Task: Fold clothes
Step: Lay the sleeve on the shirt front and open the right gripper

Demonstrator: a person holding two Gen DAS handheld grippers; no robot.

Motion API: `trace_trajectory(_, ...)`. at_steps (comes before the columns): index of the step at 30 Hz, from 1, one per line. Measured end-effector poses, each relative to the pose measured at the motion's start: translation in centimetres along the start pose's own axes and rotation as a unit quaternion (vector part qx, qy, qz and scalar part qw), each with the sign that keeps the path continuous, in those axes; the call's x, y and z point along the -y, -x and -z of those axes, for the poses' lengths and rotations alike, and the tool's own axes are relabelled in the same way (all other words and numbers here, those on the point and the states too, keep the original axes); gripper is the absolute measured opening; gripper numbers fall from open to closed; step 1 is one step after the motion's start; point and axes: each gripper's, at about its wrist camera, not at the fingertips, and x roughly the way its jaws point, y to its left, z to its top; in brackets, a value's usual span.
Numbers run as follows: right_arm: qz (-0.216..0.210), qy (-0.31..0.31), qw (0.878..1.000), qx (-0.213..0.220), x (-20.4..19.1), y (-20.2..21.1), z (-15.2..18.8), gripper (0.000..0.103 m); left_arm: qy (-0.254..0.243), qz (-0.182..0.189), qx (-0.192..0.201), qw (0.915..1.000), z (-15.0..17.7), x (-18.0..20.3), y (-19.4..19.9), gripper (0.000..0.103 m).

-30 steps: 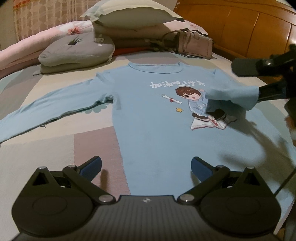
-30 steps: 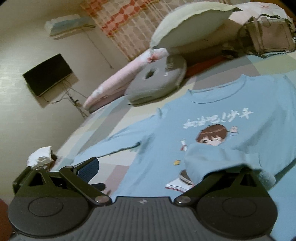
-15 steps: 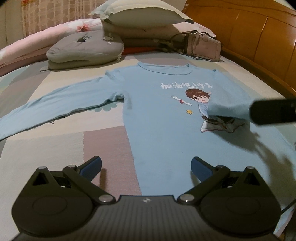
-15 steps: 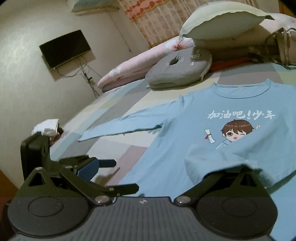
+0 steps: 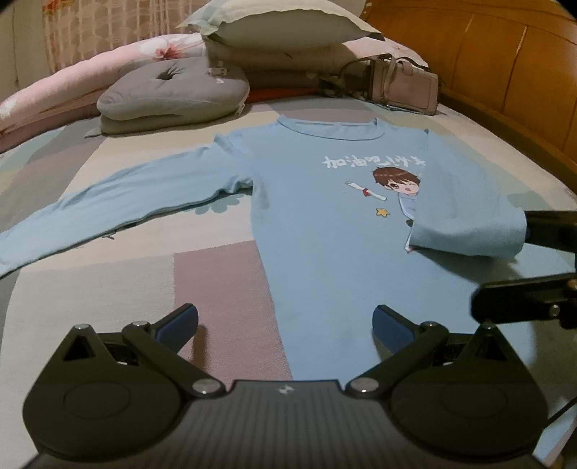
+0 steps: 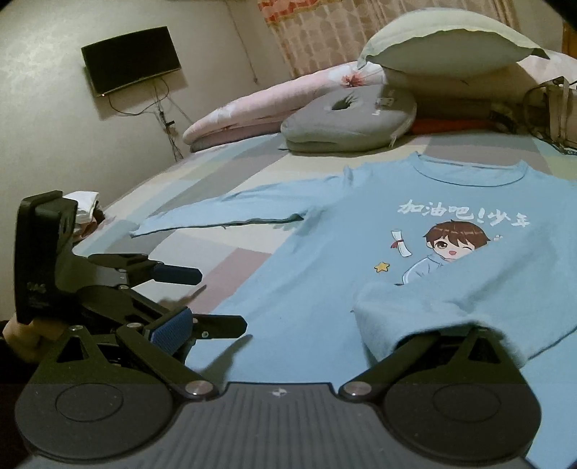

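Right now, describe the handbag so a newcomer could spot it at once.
Start at the wooden headboard. At its foot, beyond the blue shirt collar, the handbag leans against the pillow stack. It is the only boxy, strapped thing among soft cushions.

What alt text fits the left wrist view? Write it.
A light-blue long-sleeved shirt lies face up on a bed, one sleeve folded over its cartoon print beside the open right gripper. The open left gripper hovers near the hem; pillows and a handbag behind.

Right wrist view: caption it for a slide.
Right claw open, one sleeve of the blue shirt draped over a finger, across the cartoon print.
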Motion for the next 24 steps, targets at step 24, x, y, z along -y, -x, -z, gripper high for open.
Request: trace_trajectory(24,0.041,0.086,0.994,-0.059,-3.1,-2.2,2.0,0.103,0.074,-0.035,0.024,0.9964,-0.4,-4.4,1.5,0.102)
